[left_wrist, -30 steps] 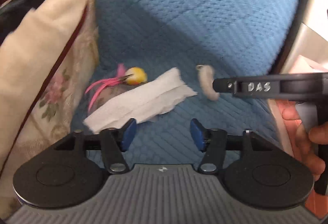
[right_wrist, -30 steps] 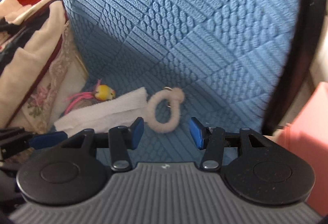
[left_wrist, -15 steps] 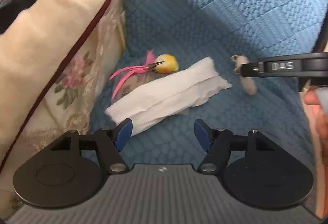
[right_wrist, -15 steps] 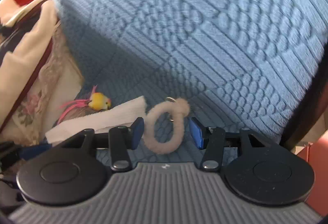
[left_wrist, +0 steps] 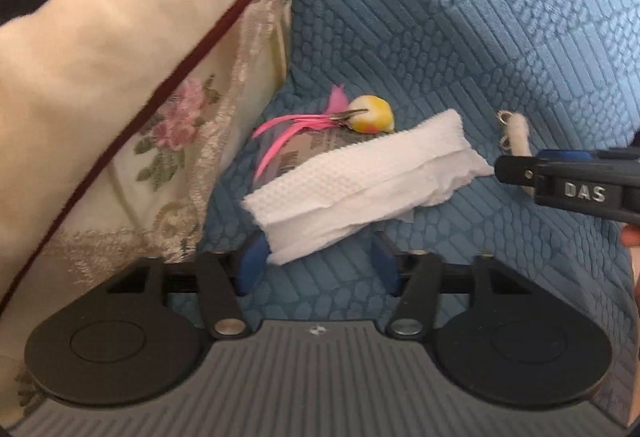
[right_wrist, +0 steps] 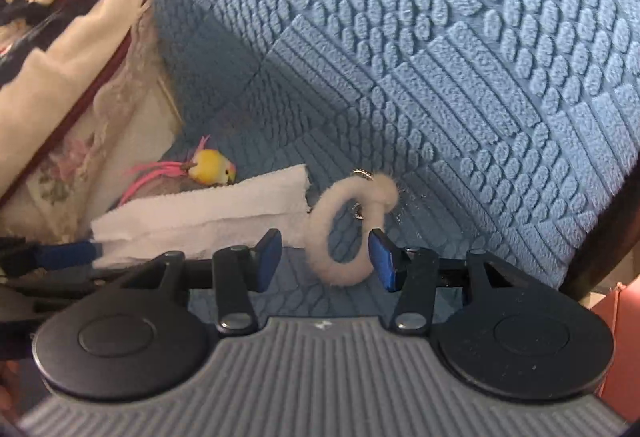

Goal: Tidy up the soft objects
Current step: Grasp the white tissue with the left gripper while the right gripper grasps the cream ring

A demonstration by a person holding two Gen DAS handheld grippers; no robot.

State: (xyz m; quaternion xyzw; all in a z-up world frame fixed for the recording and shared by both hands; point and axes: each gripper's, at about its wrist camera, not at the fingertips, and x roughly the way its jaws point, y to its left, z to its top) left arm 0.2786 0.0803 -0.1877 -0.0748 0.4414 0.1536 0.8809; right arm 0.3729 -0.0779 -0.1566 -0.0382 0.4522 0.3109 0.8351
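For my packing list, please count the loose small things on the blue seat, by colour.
White: 1, the folded paper towel
Cream: 1, the fluffy ring
Yellow with pink feathers: 1, the toy bird
Total: 3

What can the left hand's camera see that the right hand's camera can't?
Only the left wrist view shows the side of the right gripper with its DAS lettering, plus the cushion's pink flower up close. Only the right wrist view shows the fluffy ring as a whole loop between its open jaws, and something pink at the right edge. Both show the white tissue, the yellow bird toy and the blue sofa cover.
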